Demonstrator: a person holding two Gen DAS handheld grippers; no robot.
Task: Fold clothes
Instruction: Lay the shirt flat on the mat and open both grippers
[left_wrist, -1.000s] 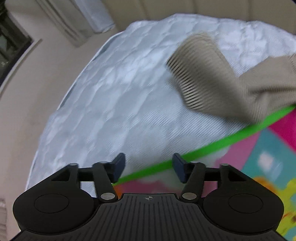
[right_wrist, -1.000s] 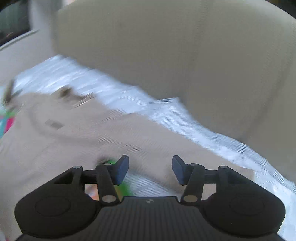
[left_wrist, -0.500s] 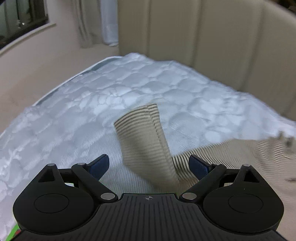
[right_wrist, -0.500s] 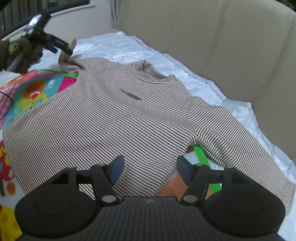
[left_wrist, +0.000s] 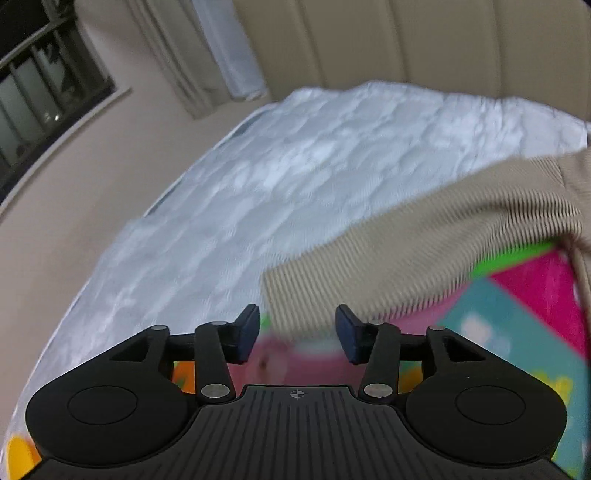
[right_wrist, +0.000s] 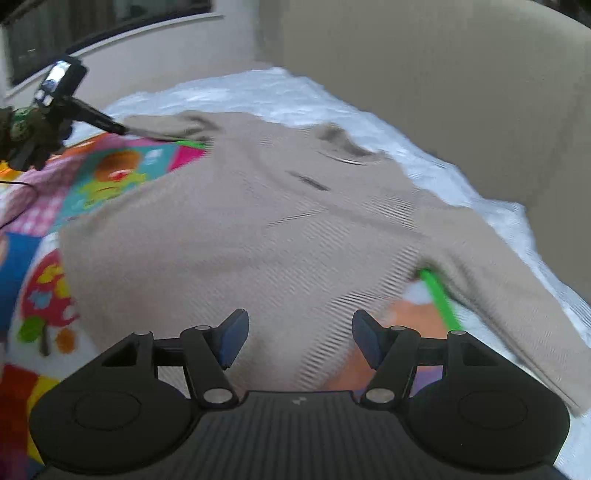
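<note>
Beige finely striped knit sweater (right_wrist: 236, 236) lies spread front-up on a colourful cartoon-print play mat (right_wrist: 110, 177) over the white quilted mattress (left_wrist: 295, 177). It looks soft, light and floppy; cuffs and hem are best to pinch. Left gripper (left_wrist: 294, 338), jaws just closing, stands over the sleeve cuff (left_wrist: 295, 291), gripping nothing. Right gripper (right_wrist: 299, 343) hovers half-open, empty, above the hem.

A striped beige sweater (right_wrist: 258, 229) lies spread (blurred) on a colourful mat (right_wrist: 122, 173), right claw (right_wrist: 299, 341) parted above its hem.
</note>
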